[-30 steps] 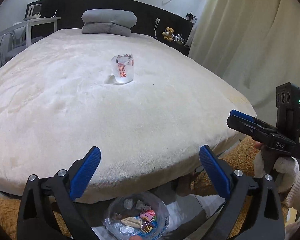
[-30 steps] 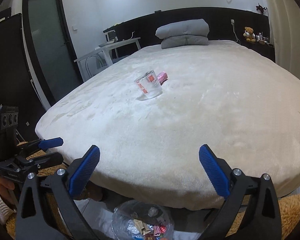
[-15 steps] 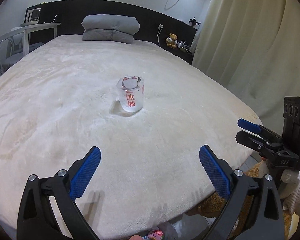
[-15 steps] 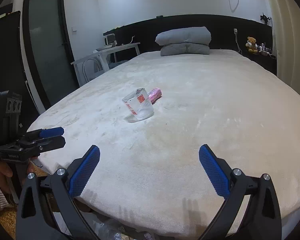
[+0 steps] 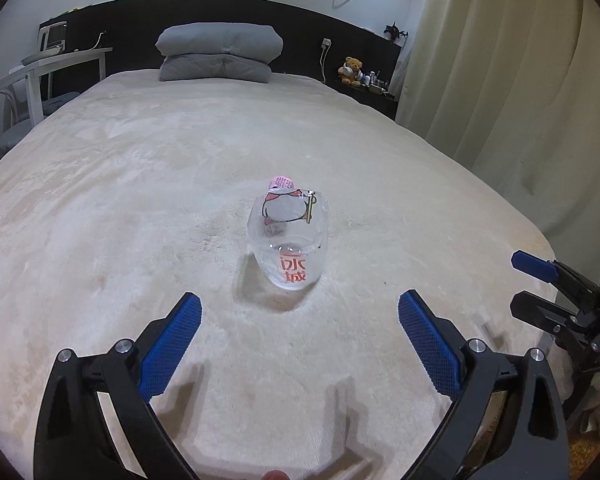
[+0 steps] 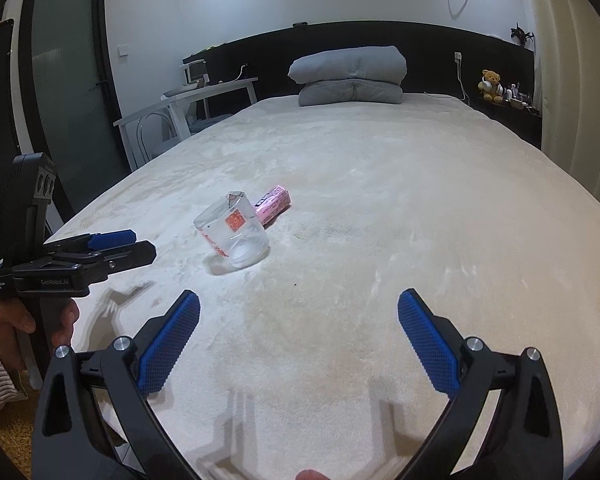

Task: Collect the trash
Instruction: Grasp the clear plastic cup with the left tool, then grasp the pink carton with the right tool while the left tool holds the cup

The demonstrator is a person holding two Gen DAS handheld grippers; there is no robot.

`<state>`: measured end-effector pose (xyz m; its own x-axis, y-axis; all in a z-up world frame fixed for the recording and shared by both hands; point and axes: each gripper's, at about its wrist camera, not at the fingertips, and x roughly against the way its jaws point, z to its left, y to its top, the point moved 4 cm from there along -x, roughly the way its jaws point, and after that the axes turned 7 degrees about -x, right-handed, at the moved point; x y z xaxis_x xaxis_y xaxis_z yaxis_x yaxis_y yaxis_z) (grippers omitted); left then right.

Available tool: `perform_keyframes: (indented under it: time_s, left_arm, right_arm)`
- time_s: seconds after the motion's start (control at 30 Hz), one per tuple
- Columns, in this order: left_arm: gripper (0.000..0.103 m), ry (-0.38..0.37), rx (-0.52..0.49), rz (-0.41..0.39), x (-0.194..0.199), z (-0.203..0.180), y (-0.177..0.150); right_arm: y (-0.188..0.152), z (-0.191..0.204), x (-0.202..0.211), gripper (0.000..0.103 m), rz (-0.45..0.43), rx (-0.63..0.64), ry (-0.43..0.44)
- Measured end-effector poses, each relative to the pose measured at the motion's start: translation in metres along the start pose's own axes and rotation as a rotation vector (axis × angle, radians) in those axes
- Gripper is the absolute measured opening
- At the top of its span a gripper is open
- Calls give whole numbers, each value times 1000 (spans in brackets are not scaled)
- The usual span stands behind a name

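Dead ahead of the left gripper, centred between its spread blue pads, sits the crumpled clear plastic cup with red print on the cream plush bedspread. It lies tipped, mouth facing away from the claw, base end nearest. Just behind it, touching or nearly so, is a small pink printed wrapper packet; from the left view only its end pokes over the cup.

Handling, my read: cup is thin-walled, near weightless, already dented. It'll cave under a squeeze and may skid on the pile or pop out sideways. Best bite is across the body just above the stiffer base, pads on opposite walls, light close. Packet is soft and flat; pinch it across the narrow width.

Left claw: jaws wide apart, empty, low over the bed, pointed straight at the cup with a short gap to close. Level approach, no visible roll.

Right gripper: jaws also wide apart, empty, held further back near the bed edge; cup and packet sit forward and to its left. From its view the left claw is at far left, gripped by a hand in a knit sleeve.
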<state>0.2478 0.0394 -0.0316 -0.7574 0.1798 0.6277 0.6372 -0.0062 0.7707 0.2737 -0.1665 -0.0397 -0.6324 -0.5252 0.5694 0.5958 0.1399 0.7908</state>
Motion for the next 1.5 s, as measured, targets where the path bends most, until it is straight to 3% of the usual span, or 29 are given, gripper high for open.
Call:
perform_keyframes:
  time_s: [0.3,0.67,0.77,1.13,1.5]
  left_arm:
    - [97,-9,-10,49,-61,11,20]
    - [95,-34,-1,53,-97,17,34]
    - [66,-24,-2,75,-103,18,34]
    - [62,-26,0,29,-83,23,36]
    - [62,19,27,-18,-36,57,32]
  right_arm:
    - [14,-10,-20,98,6,5,9]
    - [26,-21,-39,98,27,-6,24]
    - [28,-23,-41,98,32,-20,36]
    - [31,-12,-50,98,41,-27,42]
    - [51,18,-96,98,70,-99,58]
